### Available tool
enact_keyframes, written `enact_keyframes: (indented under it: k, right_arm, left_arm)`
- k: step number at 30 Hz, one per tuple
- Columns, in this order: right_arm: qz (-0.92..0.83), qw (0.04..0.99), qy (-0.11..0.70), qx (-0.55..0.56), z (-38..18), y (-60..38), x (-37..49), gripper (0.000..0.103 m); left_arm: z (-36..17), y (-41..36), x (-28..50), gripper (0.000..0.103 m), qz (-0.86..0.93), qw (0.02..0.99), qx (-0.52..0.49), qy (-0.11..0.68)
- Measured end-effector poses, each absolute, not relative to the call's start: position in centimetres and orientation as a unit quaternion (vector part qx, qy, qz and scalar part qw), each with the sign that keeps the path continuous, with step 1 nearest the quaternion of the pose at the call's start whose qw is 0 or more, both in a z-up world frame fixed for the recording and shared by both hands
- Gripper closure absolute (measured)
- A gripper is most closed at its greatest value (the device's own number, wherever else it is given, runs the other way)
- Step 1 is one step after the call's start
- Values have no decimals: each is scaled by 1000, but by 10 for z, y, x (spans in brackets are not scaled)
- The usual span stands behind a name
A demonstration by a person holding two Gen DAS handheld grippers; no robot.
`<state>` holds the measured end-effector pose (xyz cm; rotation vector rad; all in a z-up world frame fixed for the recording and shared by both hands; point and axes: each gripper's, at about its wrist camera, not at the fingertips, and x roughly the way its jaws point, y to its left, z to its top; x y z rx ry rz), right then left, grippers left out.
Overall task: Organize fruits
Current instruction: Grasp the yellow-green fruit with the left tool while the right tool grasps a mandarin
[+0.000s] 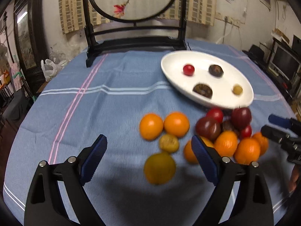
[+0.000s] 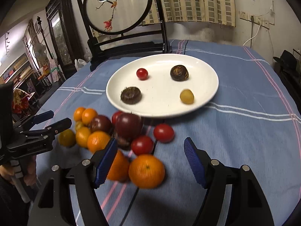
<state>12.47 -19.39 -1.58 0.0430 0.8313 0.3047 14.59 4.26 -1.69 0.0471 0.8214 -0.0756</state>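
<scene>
Both claws empty with jaws spread: left claw hangs over a yellow-green citrus at 6 o'clock of the loose pile, right claw over an orange; four small fruits already lie on the white plate, rest of the pile on the blue cloth of the counter at the plate's 7 o'clock. Risk, judged: round fruit packed touching, so a finger nudging a neighbour could send it rolling off the counter; soft cherry tomatoes could bruise if squeezed. Writing: two characters on the round embroidered screen, too small to read.
</scene>
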Motion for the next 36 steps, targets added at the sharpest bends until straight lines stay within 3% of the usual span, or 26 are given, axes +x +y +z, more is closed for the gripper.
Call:
enact_keyframes:
  k: [8,9,12,15,24,32,36]
  right_arm:
    - [139,906,399,28,-15,-203,119,29]
    - [141,906,398,27,-14,-203,118,29]
    - [145,907,395,8,-14,-201,112,29]
    - [157,902,401,-23,-15,-197,108,29]
    - [170,856,479,-101,-47,-178,109,29]
    - [147,866,466,-106,-50,-176,110,29]
    - [141,874,456,-93,-50,-175,117,41]
  left_arm:
    - [-26,39,130,16,-44,911,48,406]
    - [-28,39,130,22,-47,910,51,409]
    - [-34,36,135,55,-63,900,53,427]
    - [-46,34,144,64,-67,888,51,452]
    - [-48,24,142,66,-59,893,85,437]
    - [-49,28,142,66,-68,895,77,435]
    - [-49,27,142,66,-68,894,77,435]
